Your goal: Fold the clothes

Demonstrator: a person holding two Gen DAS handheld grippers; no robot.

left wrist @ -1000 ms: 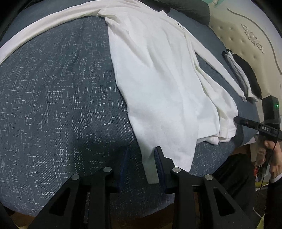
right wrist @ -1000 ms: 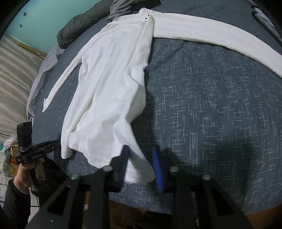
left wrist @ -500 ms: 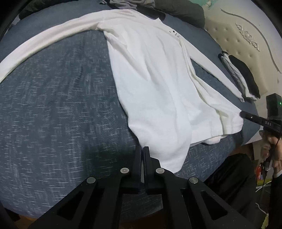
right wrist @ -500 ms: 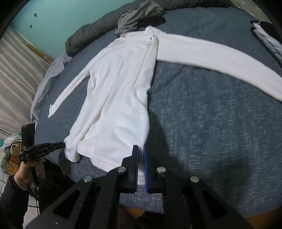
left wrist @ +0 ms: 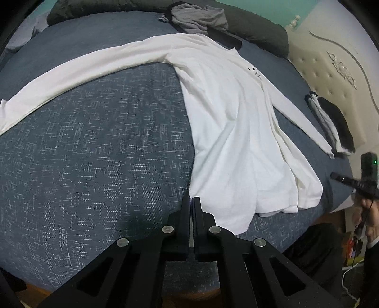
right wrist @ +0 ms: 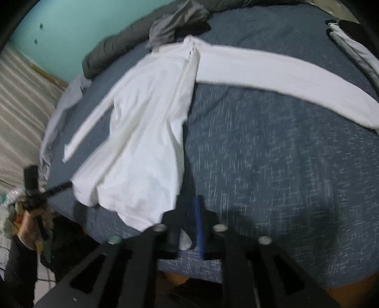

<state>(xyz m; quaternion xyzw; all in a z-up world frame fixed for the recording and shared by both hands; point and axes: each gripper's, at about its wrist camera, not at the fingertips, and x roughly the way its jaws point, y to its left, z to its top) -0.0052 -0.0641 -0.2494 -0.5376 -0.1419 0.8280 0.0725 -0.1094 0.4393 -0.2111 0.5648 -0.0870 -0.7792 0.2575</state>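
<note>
Nearest in the left wrist view, the left hand-held gripper (left wrist: 191, 201) is seen with its jaws pressed together, and the hem corner of the white long-sleeved shirt (left wrist: 227, 132) is pinched between them where the cloth meets the tips. In the right wrist view, the right hand-held gripper (right wrist: 189, 213) is seen with its jaws opening; a fold of the shirt's (right wrist: 146, 147) hem lies in the gap between them, and whether the pads press on it cannot be told, since the picture is blurred.

Beyond both grippers, the shirt is spread on the blue patterned bed cover (left wrist: 99, 151), folded lengthwise so that its body runs away from the near edge of the bed. One sleeve (left wrist: 71, 73) is stretched out sideways across the cover, and the other sleeve (left wrist: 300, 113) is laid along the folded body, toward the headboard side. At the near edge of the bed, a person's hand (left wrist: 366, 213) gripping the handle of the other device is caught at the right border of the left view.

Further off, a dark and grey folded garment (left wrist: 331, 123) is placed near the padded headboard (left wrist: 331, 61). At the far end of the bed, a crumpled grey garment (left wrist: 196, 19) and a dark quilt (left wrist: 255, 30) are seen, with a teal wall (right wrist: 71, 30) behind them.
</note>
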